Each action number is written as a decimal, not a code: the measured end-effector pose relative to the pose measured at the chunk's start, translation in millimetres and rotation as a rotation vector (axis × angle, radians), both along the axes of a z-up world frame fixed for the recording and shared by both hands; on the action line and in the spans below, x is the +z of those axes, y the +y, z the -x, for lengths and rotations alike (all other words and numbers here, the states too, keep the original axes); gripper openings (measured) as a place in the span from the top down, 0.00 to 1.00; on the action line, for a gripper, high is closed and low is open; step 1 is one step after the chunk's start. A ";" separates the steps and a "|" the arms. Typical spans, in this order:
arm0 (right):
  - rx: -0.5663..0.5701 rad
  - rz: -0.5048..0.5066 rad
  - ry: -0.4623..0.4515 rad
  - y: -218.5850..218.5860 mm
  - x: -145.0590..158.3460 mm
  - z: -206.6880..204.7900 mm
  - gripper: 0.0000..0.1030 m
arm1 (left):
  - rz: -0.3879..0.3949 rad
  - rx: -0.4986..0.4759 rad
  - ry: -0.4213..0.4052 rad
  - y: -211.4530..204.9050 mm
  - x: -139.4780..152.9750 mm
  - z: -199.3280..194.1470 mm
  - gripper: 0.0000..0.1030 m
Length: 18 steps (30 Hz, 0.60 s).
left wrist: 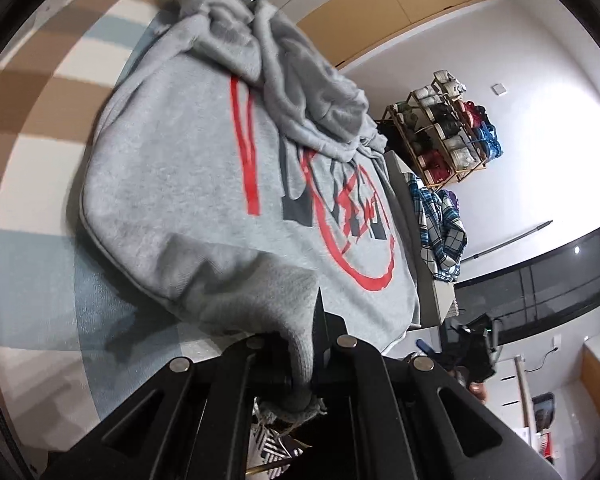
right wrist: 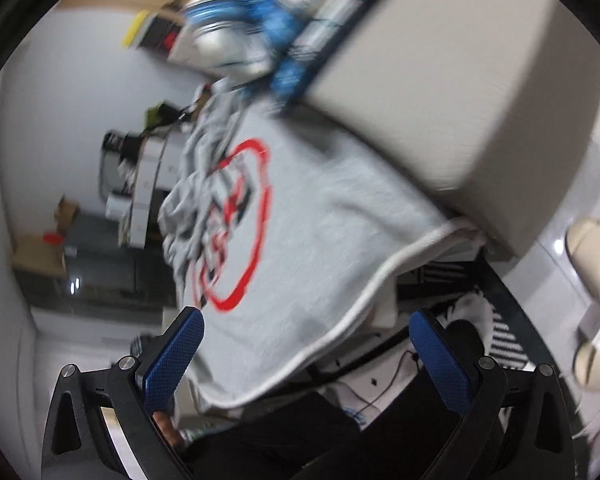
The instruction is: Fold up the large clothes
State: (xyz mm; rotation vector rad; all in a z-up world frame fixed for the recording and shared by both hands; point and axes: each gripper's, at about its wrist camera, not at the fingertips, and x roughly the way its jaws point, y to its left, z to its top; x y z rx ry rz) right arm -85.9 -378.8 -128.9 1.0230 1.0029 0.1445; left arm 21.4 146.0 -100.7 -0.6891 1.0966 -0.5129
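Observation:
A grey hooded sweatshirt with a red and dark print lies spread on a striped surface, its hood and sleeve bunched at the far end. My left gripper is shut on a fold of its grey fabric, which drapes over the jaws and hangs down between them. In the blurred right wrist view the same sweatshirt shows its red ring print and pale hem. My right gripper stands open, blue pads wide apart, with the hem lying between them and untouched.
The striped blue, brown and white cover runs left of the garment. A beige cushion borders the sweatshirt, with a plaid shirt on it. A wooden rack of rolls stands by the wall. Beige slippers lie on the floor.

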 end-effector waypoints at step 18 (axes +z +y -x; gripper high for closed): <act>-0.248 -0.040 -0.121 -9.7 -59.3 -11.4 0.00 | 0.002 0.005 0.080 16.5 -17.3 0.1 0.99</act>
